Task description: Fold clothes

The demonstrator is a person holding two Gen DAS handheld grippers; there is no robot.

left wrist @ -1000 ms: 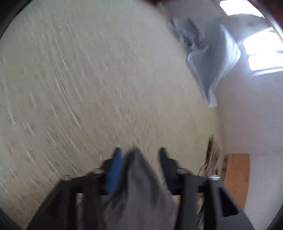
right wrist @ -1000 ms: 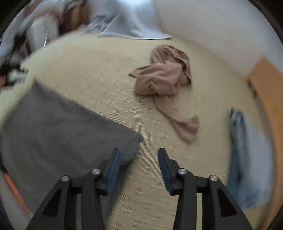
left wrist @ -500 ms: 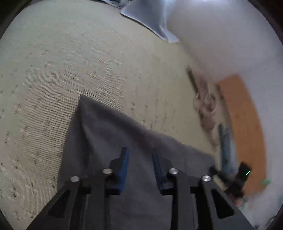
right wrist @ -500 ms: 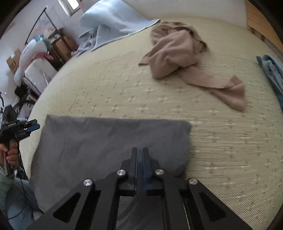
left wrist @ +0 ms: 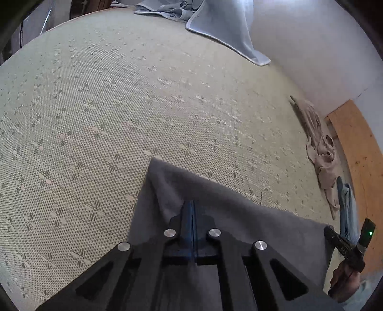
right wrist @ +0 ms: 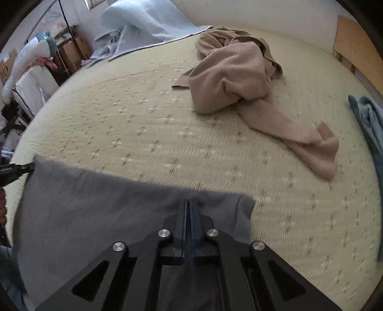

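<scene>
A grey garment is stretched between both grippers over a pale green woven bed mat. My left gripper is shut on its edge near the garment's left corner. My right gripper is shut on the same edge of the grey garment near its right corner. The right gripper also shows in the left wrist view, and the left gripper's tip shows at the left of the right wrist view.
A crumpled tan garment lies on the mat beyond the right gripper, also in the left wrist view. A blue garment lies at the right edge. A light blue blanket lies at the far end. A wooden headboard and wall bound the bed.
Both grippers have closed on the grey garment's edge; a second ago both were open. The garment now hangs stretched between them, lifted off the mat.
</scene>
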